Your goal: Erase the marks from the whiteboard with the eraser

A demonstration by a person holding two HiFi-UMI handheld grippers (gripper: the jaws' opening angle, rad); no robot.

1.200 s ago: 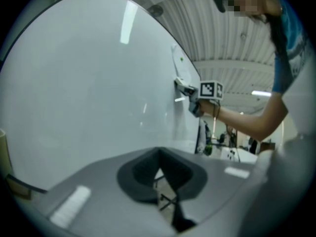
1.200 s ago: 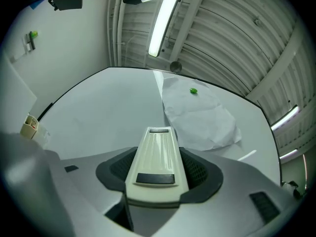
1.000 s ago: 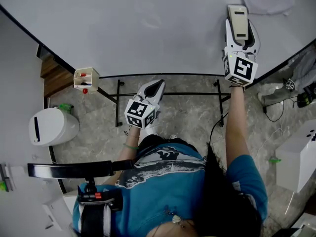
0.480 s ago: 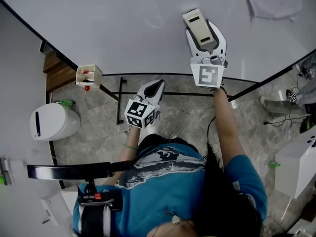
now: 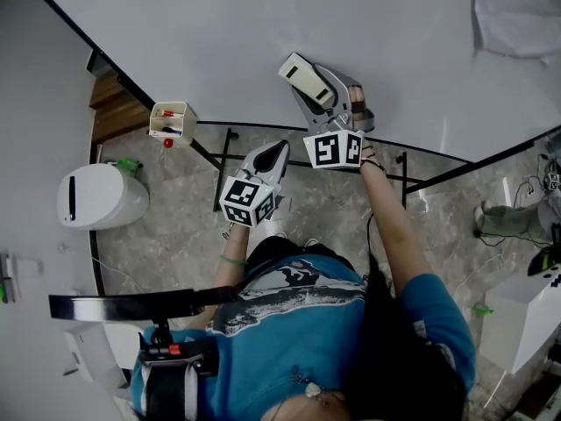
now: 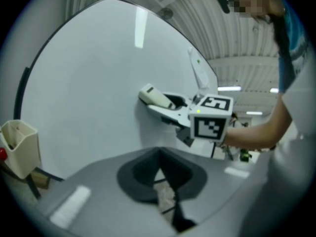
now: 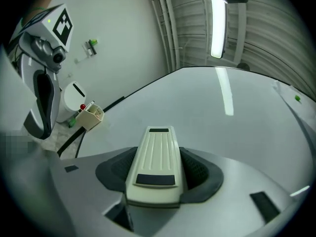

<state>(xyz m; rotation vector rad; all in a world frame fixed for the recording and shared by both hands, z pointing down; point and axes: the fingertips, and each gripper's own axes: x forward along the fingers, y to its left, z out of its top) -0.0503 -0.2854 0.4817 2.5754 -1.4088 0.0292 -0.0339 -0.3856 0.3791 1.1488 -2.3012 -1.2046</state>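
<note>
Smooth white whiteboard (image 5: 219,33); right gripper (image 5: 319,92) clamps ribbed cream eraser (image 5: 301,75); left gripper (image 5: 275,155) closed, empty.

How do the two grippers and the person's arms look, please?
Both the left gripper and the right gripper have light grey shells, dark grey jaw pads and a cube with black-and-white square markers. The person wears a blue short-sleeved shirt and a green left wristband.

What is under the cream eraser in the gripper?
The cream plastic eraser, held in the right gripper's jaws, seems pressed against the big white whiteboard. The board around it looks clean. The patch right under the eraser is covered, so any marks there cannot be seen.
</note>
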